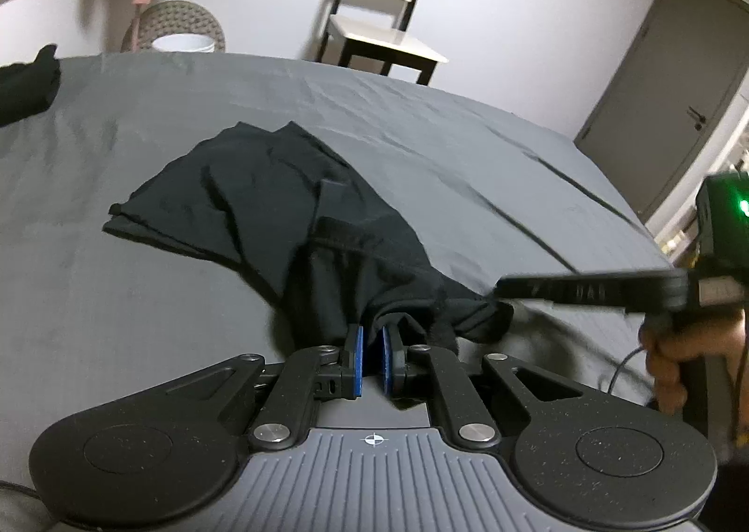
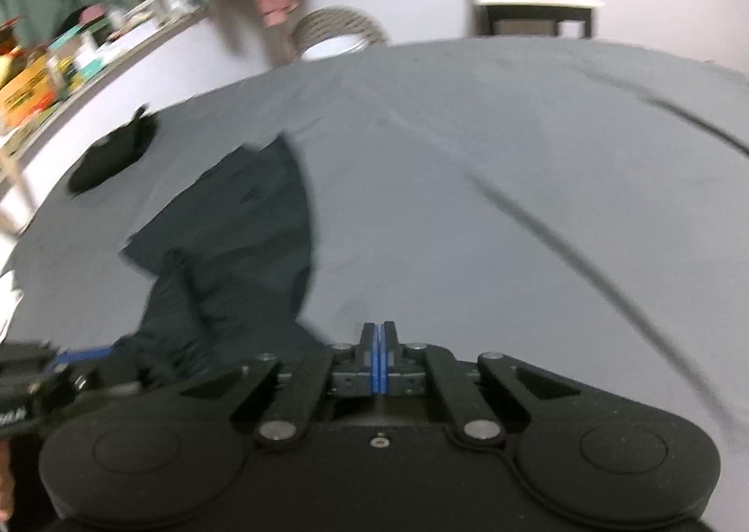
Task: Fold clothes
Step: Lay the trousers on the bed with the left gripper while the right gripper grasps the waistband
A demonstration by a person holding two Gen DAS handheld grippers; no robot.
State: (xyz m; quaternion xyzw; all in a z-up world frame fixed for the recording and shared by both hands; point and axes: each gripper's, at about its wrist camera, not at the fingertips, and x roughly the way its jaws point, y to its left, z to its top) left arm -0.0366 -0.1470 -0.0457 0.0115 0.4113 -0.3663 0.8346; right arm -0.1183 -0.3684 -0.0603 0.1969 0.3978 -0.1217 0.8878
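Where grey sheet (image 1: 421, 134) spreads, chair (image 1: 384, 8), door (image 1: 664, 78).

Garment (image 1: 262, 204) lies on the bed (image 1: 421, 134); chair (image 1: 384, 8) stands behind.

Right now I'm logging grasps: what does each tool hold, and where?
Left tool pinches the black garment at a bunched edge; right tool holds nothing.

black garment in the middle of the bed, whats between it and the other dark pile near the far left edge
Only bare grey bedsheet. The right wrist view shows the crumpled black garment and the small dark clothing pile apart, nothing between.
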